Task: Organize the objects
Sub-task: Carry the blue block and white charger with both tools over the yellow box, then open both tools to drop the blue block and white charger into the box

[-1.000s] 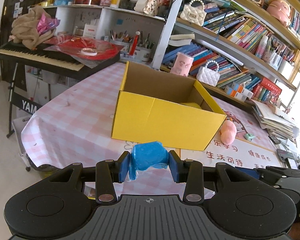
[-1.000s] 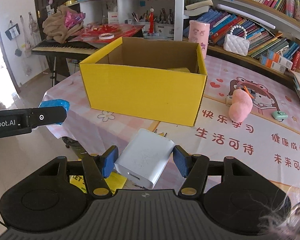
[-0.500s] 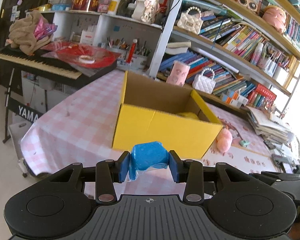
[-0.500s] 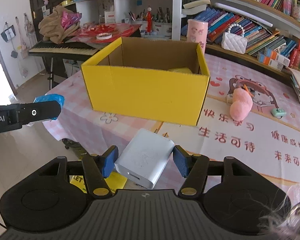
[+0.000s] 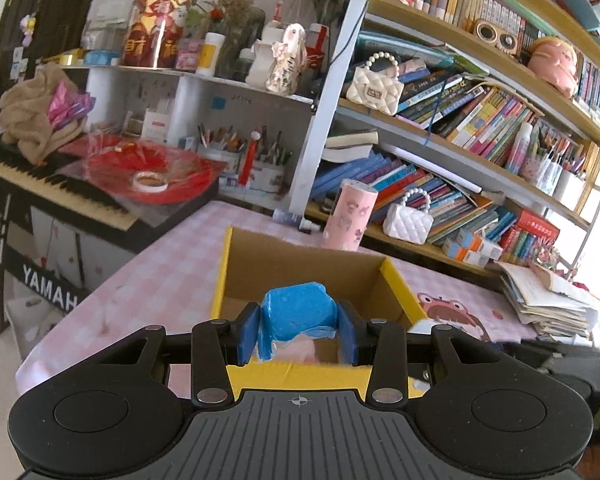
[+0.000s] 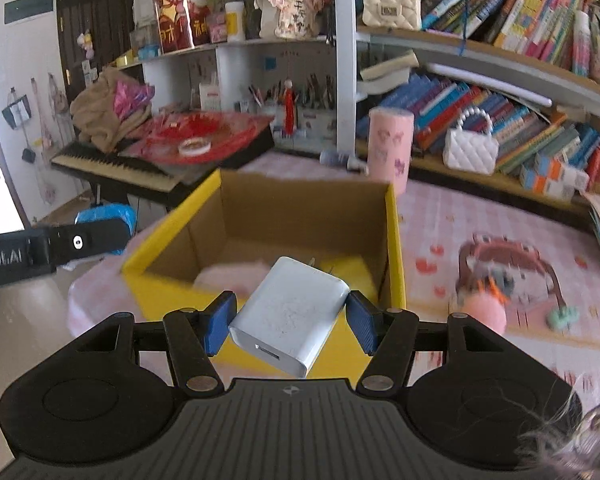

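Note:
An open yellow cardboard box [image 5: 222, 276] [image 6: 394, 240] stands on the pink checked table. My left gripper [image 5: 298, 334] is shut on a blue wrapped packet [image 5: 298, 314], held over the box's near wall. My right gripper [image 6: 290, 322] is shut on a white USB charger [image 6: 290, 314], held above the box's near edge. Inside the box lie something pink [image 6: 236, 276] and something yellow [image 6: 352, 270]. In the right wrist view the left gripper [image 6: 96, 236] with the blue packet [image 6: 104, 214] shows to the left of the box.
A pink plush toy [image 6: 482, 314] and a small teal object [image 6: 562, 314] lie on the table right of the box. A pink cup [image 6: 390, 152] and a white handbag [image 6: 470, 150] stand behind it. A keyboard piano [image 5: 56, 192] stands left; bookshelves behind.
Both grippers have risen and moved forward towards the box, so I now look down into it. Each still holds its object.

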Action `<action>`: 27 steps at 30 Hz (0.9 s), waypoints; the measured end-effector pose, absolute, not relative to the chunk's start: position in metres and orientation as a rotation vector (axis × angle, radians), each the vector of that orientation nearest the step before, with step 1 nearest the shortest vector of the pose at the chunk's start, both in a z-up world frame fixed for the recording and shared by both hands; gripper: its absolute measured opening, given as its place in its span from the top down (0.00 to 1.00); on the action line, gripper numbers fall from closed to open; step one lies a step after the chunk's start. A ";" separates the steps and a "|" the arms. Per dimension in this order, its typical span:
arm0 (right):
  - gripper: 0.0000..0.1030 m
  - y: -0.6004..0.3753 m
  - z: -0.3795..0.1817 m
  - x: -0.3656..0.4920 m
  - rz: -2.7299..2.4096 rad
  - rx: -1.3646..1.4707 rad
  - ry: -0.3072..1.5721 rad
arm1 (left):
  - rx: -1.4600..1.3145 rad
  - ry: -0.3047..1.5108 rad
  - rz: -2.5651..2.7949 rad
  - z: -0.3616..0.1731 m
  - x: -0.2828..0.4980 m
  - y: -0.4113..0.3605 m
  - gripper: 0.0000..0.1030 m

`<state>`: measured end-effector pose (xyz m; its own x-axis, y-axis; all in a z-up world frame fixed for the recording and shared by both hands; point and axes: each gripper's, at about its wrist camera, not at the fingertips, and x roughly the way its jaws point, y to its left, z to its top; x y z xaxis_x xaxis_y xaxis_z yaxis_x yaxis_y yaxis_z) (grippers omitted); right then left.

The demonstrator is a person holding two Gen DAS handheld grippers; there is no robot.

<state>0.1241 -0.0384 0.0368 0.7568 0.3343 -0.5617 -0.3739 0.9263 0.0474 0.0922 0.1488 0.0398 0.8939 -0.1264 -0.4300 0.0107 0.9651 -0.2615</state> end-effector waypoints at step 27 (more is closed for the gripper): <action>0.43 0.025 -0.031 0.350 0.623 -0.500 0.909 | 0.032 0.797 0.041 -0.025 0.247 0.099 0.61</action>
<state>0.3497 0.0253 -0.0309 0.4632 0.2811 -0.8405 -0.6829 0.7177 -0.1362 0.2466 0.0989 -0.0247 0.6982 0.0483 -0.7142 -0.0245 0.9987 0.0437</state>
